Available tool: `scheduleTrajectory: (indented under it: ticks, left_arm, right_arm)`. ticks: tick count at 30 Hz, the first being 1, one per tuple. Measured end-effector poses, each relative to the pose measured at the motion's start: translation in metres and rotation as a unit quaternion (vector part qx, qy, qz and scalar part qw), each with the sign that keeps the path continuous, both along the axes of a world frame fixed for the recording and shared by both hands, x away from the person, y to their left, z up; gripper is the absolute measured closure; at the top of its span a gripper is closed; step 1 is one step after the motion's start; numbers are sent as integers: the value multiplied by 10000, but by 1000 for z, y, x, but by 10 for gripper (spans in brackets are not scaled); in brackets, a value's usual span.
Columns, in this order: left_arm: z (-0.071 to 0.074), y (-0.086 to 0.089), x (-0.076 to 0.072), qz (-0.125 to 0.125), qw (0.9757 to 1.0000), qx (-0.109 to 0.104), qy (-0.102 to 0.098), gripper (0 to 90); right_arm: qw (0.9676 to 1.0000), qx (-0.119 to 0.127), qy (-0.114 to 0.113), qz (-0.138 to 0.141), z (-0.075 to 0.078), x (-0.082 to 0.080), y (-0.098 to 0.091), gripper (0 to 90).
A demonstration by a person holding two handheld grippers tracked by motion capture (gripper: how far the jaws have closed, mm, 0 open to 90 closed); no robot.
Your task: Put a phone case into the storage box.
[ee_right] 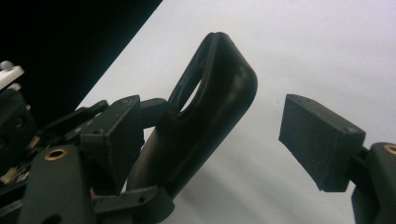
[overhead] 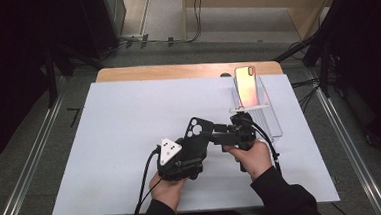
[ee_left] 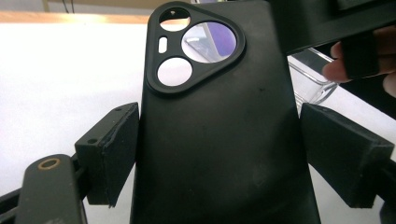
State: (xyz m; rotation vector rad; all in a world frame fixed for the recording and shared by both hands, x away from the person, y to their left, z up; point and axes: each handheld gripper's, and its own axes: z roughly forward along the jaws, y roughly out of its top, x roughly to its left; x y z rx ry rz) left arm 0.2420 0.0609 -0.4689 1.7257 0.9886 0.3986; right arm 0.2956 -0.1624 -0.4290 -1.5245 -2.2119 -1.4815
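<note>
The left gripper clamped the black phone case by its long edges above the sheet's near-middle. The right gripper stood wide, one pad unpressed; closing unevenly might have twisted the case loose.

A light wooden table carries a large white rectangular sheet that covers nearly all of its top, leaving a strip of wood bare at the far edge; 1 clear plastic stand rests on the sheet near its far right corner.
</note>
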Motion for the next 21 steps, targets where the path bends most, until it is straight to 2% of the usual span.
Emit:
scheduleTrajectory:
  ticks: [1,5,8,12,16,21]
  left_arm:
    - [0,0,-1,0,10000,23,-73,153]
    - [2,-1,-4,37,9999,-49,-118,153]
    - [2,-3,-7,37,9997,-55,-221,152]
    - [2,-3,-9,5,9996,-242,-147,151]
    - [1,-5,-11,-46,9996,-263,-122,150]
    - [0,-5,-11,-105,9994,-335,-58,145]
  right_arm:
    - [10000,23,13,-21,0,1,1,212]
    - [9999,126,52,-33,0,4,2,243]
    - [9997,232,63,-51,1,6,1,321]
    - [9991,395,148,-43,3,10,1,472]
    - [9972,670,318,-80,3,12,-1,647]
    - [9941,976,480,-31,4,12,-3,726]
